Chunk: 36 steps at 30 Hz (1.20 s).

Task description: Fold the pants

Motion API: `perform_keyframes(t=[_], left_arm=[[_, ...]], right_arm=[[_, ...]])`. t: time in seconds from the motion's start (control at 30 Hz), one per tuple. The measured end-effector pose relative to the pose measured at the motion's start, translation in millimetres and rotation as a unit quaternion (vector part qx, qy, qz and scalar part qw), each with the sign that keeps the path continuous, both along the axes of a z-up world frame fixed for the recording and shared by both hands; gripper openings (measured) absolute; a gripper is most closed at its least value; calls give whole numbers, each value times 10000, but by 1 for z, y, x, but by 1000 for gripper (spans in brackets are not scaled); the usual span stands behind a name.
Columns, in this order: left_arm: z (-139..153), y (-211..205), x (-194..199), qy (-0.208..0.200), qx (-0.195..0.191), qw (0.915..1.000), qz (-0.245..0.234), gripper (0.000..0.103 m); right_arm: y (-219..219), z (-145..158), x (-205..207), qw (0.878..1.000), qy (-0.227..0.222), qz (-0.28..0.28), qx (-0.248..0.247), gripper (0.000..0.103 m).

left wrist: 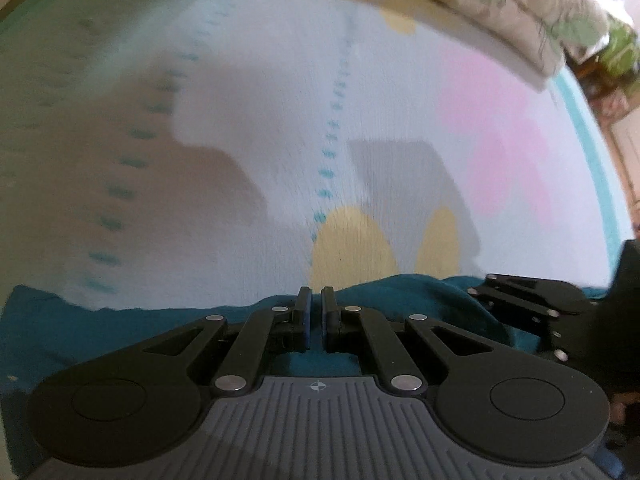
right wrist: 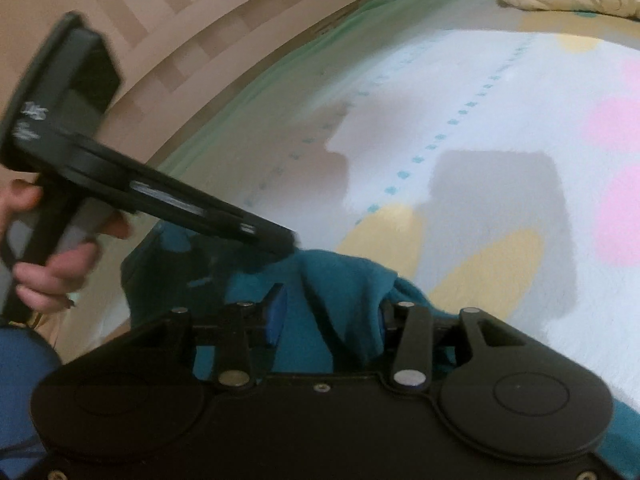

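Note:
The teal pants [left wrist: 132,336] lie on a white bedspread, bunched along the near edge in both views [right wrist: 340,300]. My left gripper [left wrist: 316,312] hovers over the pants' far edge, its jaws nearly together with a narrow gap; whether cloth is pinched is unclear. It also shows from the side in the right wrist view [right wrist: 286,240], its tip touching the pants. My right gripper [right wrist: 330,316] is open with a raised ridge of the pants between its fingers. It appears at the right edge of the left wrist view [left wrist: 524,300].
The white bedspread [left wrist: 280,120] has yellow and pink patches and teal dotted lines. A folded floral quilt [left wrist: 500,12] lies at the far side. A wooden bed frame [right wrist: 192,48] runs along the left. A hand [right wrist: 52,268] holds the left gripper's handle.

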<state>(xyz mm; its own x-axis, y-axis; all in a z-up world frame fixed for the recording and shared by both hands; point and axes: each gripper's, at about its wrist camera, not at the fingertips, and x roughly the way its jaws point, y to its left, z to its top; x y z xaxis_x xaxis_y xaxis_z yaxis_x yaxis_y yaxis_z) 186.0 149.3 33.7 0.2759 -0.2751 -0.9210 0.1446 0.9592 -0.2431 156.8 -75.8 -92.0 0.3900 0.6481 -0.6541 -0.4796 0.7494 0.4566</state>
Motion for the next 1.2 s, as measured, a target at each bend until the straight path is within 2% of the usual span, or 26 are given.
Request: perform_keyframes(t=[0.07,0.2,0.3,0.4,0.43,0.47,0.57,0.63,0.7,0.87,1.0,1.03,1.07,1.13,1.2], left_arm=[[5,12,-4,8,15,10000,-47,5],[3,40,-10,154,460,9988,-75,5],[-4,63,-13,422,456,9981,5,5],[-15,77,-18,694,320,9971,-7,5],[-19,79,-21,748,337,9966,-34,5],[-23,80,-24,816,356,9960,-78,5],[-40,77,-37,988,564,9928,-388,4],[-38,77,-46,815,601,9935,-514,4],[-38,80,-51,869,681,9927,-495,4],[-41,92,-62,887,776,9917,-511,3],[-40,107,-64,939,567,9937,-229,3],[-40,110,-64,953,503,9940,-169,3],[-40,112,-63,975,462,9941,-107,3],[-37,113,-62,982,478,9940,2,3],[-31,110,-60,864,648,9941,32,3]], right_arm=[[-4,0,1,9999,18,-101,80,53],[-9,4,1,9996,16,-219,166,53],[-10,5,2,9993,70,-297,236,53],[-11,5,4,9988,93,-403,245,47],[-10,5,6,9986,99,-443,253,39],[-10,3,7,9984,110,-508,226,25],[-11,0,11,9970,125,-769,-26,11],[-13,-1,15,9956,85,-933,-95,9],[-10,-1,19,9939,-12,-1058,-299,8],[-9,-10,28,9919,110,-1172,-471,6],[-11,-11,26,9915,109,-1226,-423,6],[-13,-10,25,9918,134,-1209,-387,11],[-15,-7,26,9918,190,-1215,-342,21],[-20,0,22,9910,206,-1280,-341,48],[-28,14,13,9878,-40,-1448,-568,50]])
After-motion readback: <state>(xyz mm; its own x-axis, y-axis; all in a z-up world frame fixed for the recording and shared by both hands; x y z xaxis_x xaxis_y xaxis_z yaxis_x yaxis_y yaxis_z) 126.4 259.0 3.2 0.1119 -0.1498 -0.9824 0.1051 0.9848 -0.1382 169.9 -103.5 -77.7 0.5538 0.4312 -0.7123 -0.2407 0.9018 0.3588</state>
